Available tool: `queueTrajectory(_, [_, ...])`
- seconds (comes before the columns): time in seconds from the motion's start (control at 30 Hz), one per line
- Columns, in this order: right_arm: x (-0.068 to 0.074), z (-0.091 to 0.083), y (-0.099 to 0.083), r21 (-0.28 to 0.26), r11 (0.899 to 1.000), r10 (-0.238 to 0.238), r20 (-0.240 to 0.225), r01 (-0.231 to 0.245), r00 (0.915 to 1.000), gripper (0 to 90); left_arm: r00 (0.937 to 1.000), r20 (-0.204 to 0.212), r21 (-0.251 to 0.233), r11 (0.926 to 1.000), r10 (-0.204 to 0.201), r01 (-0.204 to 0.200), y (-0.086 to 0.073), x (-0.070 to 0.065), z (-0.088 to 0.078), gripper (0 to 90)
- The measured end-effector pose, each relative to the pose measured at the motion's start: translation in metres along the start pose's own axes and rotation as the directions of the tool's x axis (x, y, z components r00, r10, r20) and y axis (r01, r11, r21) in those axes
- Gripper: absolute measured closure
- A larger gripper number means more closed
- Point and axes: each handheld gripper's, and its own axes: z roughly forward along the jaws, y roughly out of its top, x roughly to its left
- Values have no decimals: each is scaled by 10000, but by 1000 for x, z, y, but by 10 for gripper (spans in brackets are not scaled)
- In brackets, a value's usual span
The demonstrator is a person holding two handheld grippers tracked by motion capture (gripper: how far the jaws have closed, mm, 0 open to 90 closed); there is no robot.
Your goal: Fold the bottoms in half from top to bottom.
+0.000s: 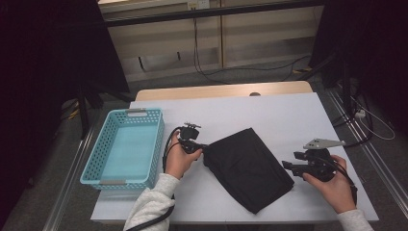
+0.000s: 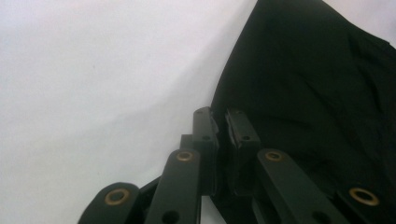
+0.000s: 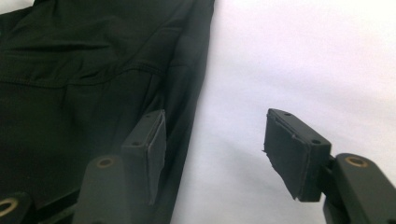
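A folded black cloth [image 1: 248, 166] lies on the white table [image 1: 288, 115] in front of the person. My left gripper [image 1: 204, 149] is at the cloth's left corner; in the left gripper view its jaws [image 2: 223, 114] stand almost together, pinching the edge of the cloth [image 2: 317, 84]. My right gripper [image 1: 287, 167] sits low at the cloth's right edge, held in the person's right hand. In the right gripper view it [image 3: 215, 135] is open, with bare table between the pads. Its left pad [image 3: 156, 140] lies over the border of the cloth [image 3: 84, 70].
A light blue perforated basket [image 1: 110, 182] stands empty at the table's left edge, close to the left hand. Beyond the table are a wooden strip, cables on the floor and dark stands on both sides.
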Motion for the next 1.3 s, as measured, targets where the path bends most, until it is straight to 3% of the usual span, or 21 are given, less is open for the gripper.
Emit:
queueTrajectory(0.37, [0,2,0,18,10000,38,24,-38,10000,329,9991,-399,-523,9985,129,-150,12,9,-5,836])
queueTrajectory(0.43, [0,2,0,-5,10000,32,30,-32,10000,319,9982,-518,-813,9961,315,-356,12,9,-7,810])
queueTrajectory(0.53, [3,2,0,-11,10000,45,16,-45,10000,304,9974,-603,-785,9959,396,-443,10,9,-10,654])
queueTrajectory(0.6, [4,3,1,-20,10000,-15,-1,15,10000,296,9983,-531,-766,9967,240,-280,8,9,-13,468])
queueTrajectory(0.8, [4,4,1,-45,10000,-18,-42,18,10000,290,9964,-839,-673,9976,105,-162,-4,15,-18,359])
queueTrajectory(0.87, [5,4,1,-42,10000,-52,-87,52,9999,290,9972,-742,-709,9975,-2,-51,-8,15,-19,330])
queueTrajectory(1.03, [7,7,3,-21,9999,-161,-176,160,9997,289,9965,-840,-444,9990,-4,-33,-16,10,-11,313])
queueTrajectory(1.2, [8,8,5,-38,9998,-219,-217,219,9995,288,9922,-1233,-183,9996,187,-211,-21,4,-2,336])
queueTrajectory(1.27, [9,9,5,-3,9998,-210,-233,210,9995,288,9920,-1242,-118,9996,236,-252,-21,2,-1,370])
queueTrajectory(1.3, [9,9,5,-17,9997,-247,-243,246,9994,288,9920,-1230,-75,9996,274,-286,-22,0,-2,436])
